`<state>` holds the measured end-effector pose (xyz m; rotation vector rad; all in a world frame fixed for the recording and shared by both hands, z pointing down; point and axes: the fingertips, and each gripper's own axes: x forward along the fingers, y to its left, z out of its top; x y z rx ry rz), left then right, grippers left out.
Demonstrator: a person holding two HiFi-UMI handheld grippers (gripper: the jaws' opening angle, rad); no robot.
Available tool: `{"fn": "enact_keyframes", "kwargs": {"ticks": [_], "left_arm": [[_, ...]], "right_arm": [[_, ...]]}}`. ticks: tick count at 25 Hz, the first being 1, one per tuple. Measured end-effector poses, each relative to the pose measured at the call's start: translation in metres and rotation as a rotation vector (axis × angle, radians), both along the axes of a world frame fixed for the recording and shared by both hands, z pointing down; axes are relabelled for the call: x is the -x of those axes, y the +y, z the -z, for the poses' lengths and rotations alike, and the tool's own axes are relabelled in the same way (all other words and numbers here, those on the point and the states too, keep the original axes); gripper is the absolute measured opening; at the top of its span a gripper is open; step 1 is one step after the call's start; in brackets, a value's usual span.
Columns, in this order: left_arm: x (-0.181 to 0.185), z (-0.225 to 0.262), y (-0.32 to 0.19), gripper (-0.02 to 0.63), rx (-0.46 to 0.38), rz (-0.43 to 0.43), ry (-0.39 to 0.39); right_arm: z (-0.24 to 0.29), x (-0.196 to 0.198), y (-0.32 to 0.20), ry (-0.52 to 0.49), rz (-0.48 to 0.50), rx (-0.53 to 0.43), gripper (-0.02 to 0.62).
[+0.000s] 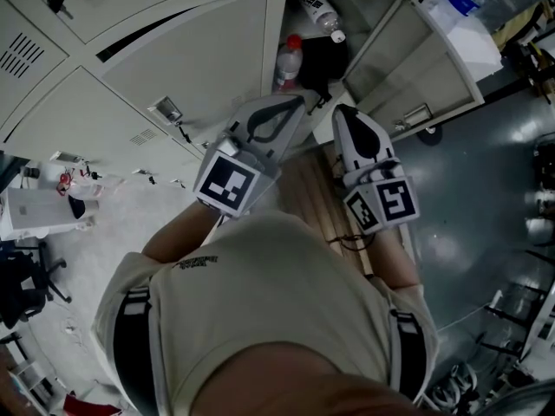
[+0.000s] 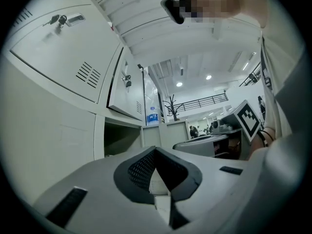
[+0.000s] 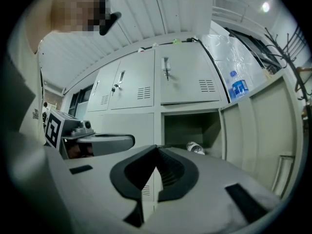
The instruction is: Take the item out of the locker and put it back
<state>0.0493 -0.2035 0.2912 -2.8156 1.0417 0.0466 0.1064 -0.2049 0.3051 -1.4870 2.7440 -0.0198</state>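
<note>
Left claw (image 1: 303,99) shut, right claw (image 1: 341,111) shut, both empty, level, side by side before locker (image 1: 368,11)

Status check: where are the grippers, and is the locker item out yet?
Left gripper shut, empty. Right gripper shut, empty. Red-capped bottle and clear bottle inside the open locker, neither held. Door swung wide; nothing seen blocking the opening.
</note>
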Motion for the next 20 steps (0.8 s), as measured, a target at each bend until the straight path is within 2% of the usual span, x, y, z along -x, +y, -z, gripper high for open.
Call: {"fn": "enact_keyframes", "kwargs": {"ticks": [7, 20], "left_arm": [[-0.004, 0.01, 0.009, 0.012, -0.006, -0.02, 0.022], [-0.001, 0.013, 0.016, 0.012, -0.005, -0.032, 0.023]], "right_arm": [[-0.003, 0.005, 0.001, -0.028, 0.026, 0.027, 0.0], [0.008, 0.006, 0.007, -0.032, 0.013, 0.006, 0.0]]}}
